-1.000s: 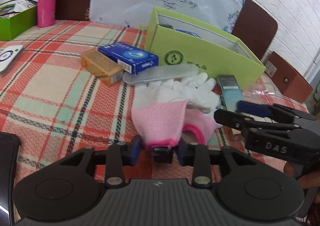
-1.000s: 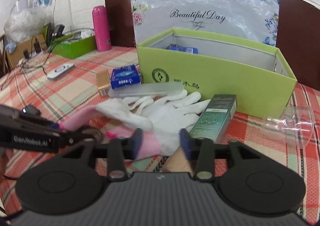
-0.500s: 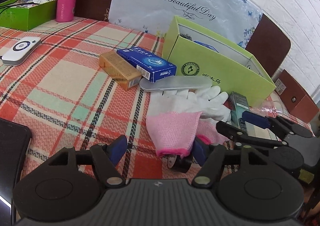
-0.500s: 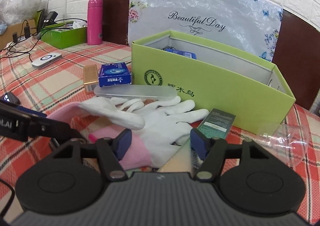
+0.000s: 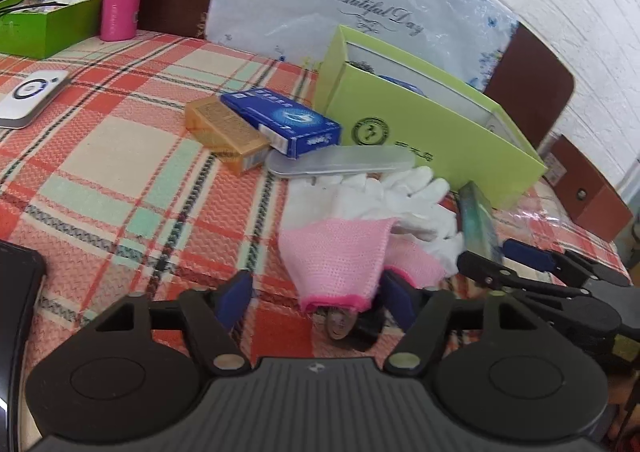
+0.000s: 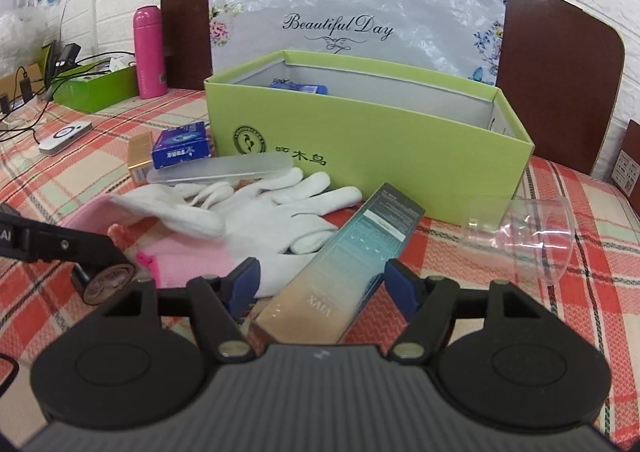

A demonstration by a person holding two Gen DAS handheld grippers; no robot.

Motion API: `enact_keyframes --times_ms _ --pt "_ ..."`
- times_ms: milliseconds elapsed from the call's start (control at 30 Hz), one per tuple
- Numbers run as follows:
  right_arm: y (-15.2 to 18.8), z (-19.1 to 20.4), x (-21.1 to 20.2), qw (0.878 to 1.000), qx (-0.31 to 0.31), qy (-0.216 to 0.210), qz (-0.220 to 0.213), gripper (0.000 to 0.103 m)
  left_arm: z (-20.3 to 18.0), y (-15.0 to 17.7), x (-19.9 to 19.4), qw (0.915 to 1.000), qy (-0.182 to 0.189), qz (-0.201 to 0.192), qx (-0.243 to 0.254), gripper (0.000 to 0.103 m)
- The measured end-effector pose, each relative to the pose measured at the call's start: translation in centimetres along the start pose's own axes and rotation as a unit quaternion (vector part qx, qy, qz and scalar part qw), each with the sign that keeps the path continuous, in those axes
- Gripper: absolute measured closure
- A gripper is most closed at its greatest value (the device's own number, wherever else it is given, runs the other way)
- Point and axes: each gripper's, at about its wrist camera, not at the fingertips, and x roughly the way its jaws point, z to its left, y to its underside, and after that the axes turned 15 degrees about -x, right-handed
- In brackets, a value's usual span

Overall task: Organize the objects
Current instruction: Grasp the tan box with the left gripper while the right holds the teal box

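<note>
Straddling a light, stiff teal carton (image 6: 344,252), the right gripper (image 6: 322,286) has jaws spread, just widened; grip its long sides.

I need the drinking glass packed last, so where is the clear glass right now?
In the right wrist view, the clear glass lies on its side on the checked tablecloth at right, before the green cardboard box's right corner.

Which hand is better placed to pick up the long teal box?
Right. Its open tongs already straddle the teal box, while the left tongs sit at the pink glove cuff.
</note>
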Motion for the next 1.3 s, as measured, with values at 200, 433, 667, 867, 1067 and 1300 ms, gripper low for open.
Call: enact_keyframes --times_ms 200,433,667,867,1067,1300 --pt "0.4 -0.8 -1.3 1.0 0.009 -0.014 -0.012 0.06 -1.5 0.7 -0.3 0.9986 0.024 0.019 0.043 0.068" --pt "1.7 -2.4 -2.3 0.999 0.035 -0.016 -0.005 0.062 -1.2 1.4 -1.8 0.9978 0.024 0.018 0.059 0.039" --pt "0.9 -2.5 -2.2 0.999 0.044 -0.007 -0.019 0.041 0.8 -2.4 -3.4 0.9982 0.008 -0.05 -0.03 0.026" --pt "1.0 -2.2 -1.4 0.998 0.055 -0.006 -0.01 0.037 1.4 -6.1 -0.6 0.9941 -0.034 -0.088 -0.055 0.026" --pt "1.2 -2.1 -1.4 0.999 0.053 0.0 0.0 0.033 2.8 -9.5 3.5 0.9862 -0.052 -0.08 -0.135 0.03" --pt "1.4 -2.1 -0.8 0.999 0.051 0.002 0.01 0.029 4.6 -10.4 6.2 0.9816 -0.074 -0.075 -0.159 0.046"
